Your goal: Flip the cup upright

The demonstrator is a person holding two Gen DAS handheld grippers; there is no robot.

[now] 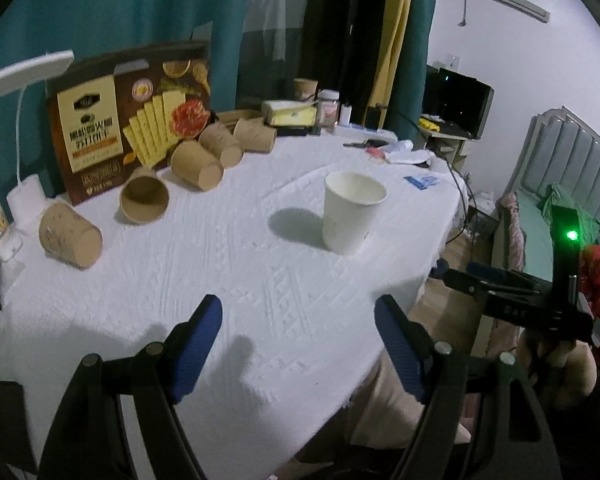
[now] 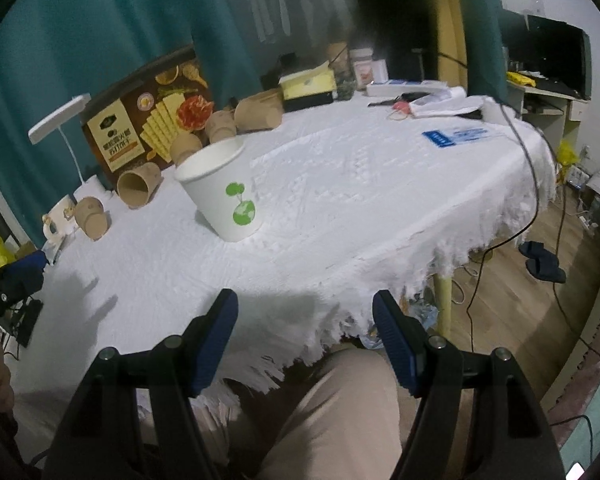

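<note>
A white paper cup (image 1: 350, 212) stands upright, mouth up, on the white tablecloth (image 1: 220, 280). In the right wrist view the cup (image 2: 224, 192) shows a green globe logo. My left gripper (image 1: 298, 320) is open and empty, well short of the cup, above the table's near edge. My right gripper (image 2: 304, 316) is open and empty, at the table's front edge, apart from the cup. The right gripper also shows at the right of the left wrist view (image 1: 456, 274).
Several brown paper cups (image 1: 196, 166) lie on their sides at the back left, before a cracker box (image 1: 128, 120). A white desk lamp (image 1: 24, 80) stands at far left. Jars, boxes and papers (image 1: 324, 108) line the far edge. A cable (image 2: 528, 152) hangs over the right edge.
</note>
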